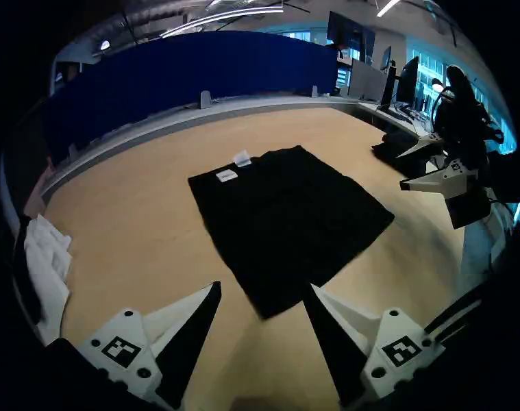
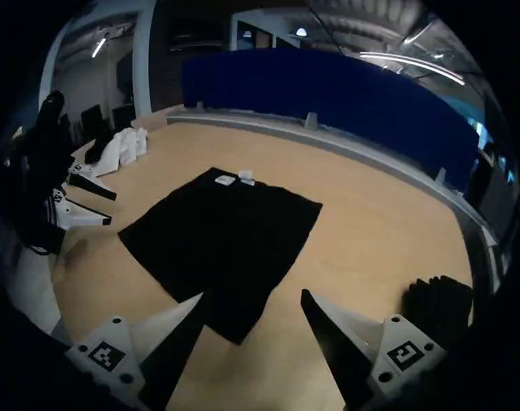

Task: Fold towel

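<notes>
A black towel (image 1: 290, 219) lies spread flat on the wooden table (image 1: 136, 226), with two small white tags (image 1: 227, 175) at its far corner. My left gripper (image 1: 263, 294) is open and hovers just above the towel's near corner, holding nothing. At the right of the left gripper view my right gripper (image 1: 424, 183) is held beside the towel's right edge. The right gripper view shows the same towel (image 2: 225, 233) from the other side. There my right gripper (image 2: 253, 298) is open over its near corner, and the left gripper (image 2: 113, 209) sits at the far left.
A stack of white towels (image 1: 47, 267) lies at the table's left edge, seen also as white towels (image 2: 126, 147) at the back left. A pile of folded black cloth (image 2: 438, 301) sits at the right. A blue divider (image 2: 342, 103) runs along the table's far edge.
</notes>
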